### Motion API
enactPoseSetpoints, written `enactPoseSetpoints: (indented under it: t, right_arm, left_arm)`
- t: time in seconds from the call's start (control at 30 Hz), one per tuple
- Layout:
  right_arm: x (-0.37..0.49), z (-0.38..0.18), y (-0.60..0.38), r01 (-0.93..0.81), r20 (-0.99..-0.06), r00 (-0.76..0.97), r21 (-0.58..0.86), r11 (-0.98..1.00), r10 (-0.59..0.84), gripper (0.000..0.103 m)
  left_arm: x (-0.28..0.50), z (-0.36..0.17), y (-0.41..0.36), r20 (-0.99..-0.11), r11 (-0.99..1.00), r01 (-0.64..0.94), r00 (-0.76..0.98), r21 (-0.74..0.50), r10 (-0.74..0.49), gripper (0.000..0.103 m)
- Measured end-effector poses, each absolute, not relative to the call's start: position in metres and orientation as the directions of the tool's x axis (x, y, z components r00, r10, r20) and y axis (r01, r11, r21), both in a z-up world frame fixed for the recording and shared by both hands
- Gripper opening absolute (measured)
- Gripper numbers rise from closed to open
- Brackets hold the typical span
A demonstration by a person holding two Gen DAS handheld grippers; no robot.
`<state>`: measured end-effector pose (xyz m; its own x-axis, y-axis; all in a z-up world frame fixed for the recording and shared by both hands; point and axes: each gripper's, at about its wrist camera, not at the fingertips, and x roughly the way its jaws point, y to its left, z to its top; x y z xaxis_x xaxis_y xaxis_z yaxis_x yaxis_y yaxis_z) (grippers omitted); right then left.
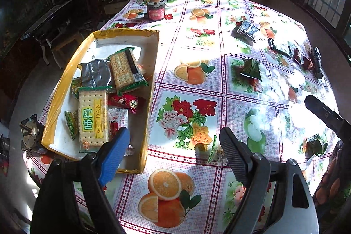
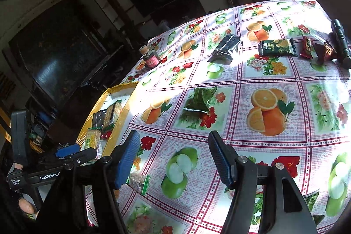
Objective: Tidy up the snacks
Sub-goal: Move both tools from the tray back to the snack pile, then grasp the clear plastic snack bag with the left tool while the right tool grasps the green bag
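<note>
Both claws empty, jaws apart: left gripper (image 1: 173,150) just right of yellow box (image 1: 65,84); right gripper (image 2: 173,159) further right.

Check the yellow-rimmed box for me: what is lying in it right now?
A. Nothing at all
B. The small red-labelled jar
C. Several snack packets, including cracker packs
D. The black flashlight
C: the yellow-rimmed box holds a pile of packets, among them a cracker pack, while the black flashlight and the red-labelled jar stand out on the tablecloth.
</note>
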<state>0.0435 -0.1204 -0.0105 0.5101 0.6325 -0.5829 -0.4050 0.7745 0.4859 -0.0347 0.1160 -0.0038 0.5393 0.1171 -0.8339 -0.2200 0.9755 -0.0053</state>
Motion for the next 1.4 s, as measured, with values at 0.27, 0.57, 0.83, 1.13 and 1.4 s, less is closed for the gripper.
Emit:
enactPoseSetpoints:
  t: [0.27,0.57,0.83,1.13,1.4]
  right_arm:
    - [0.019,-0.016,-0.174,-0.338,-0.610,0.572,0.434,0.835,0.548,0.069]
    - [0.001,-0.027,-0.206,-0.281,-0.657,0.592,0.374,0.884,0.467,0.071]
    - [-0.008,-0.042,-0.201,-0.288,-0.749,0.602,0.119,0.950,0.276,0.075]
    - [0.002,-0.058,-0.184,-0.348,-0.820,0.528,0.031,0.937,0.223,0.069]
    - [-0.001,-0.057,-0.179,-0.382,-0.818,0.522,0.030,0.924,0.242,0.046]
  left_arm:
    - [-0.033,-0.022,0.094,-0.861,0.986,-0.166,0.502,-0.002,0.083,0.086]
    - [-0.030,-0.039,0.076,-0.883,0.992,-0.122,0.465,0.008,0.065,0.086]
    - [-0.024,-0.055,0.067,-0.897,0.995,-0.097,0.438,0.015,0.056,0.088]
    - [-0.016,-0.073,0.064,-0.918,0.996,-0.091,0.393,0.014,0.049,0.088]
    - [-0.014,-0.069,0.062,-0.909,0.996,-0.089,0.415,0.006,0.043,0.044]
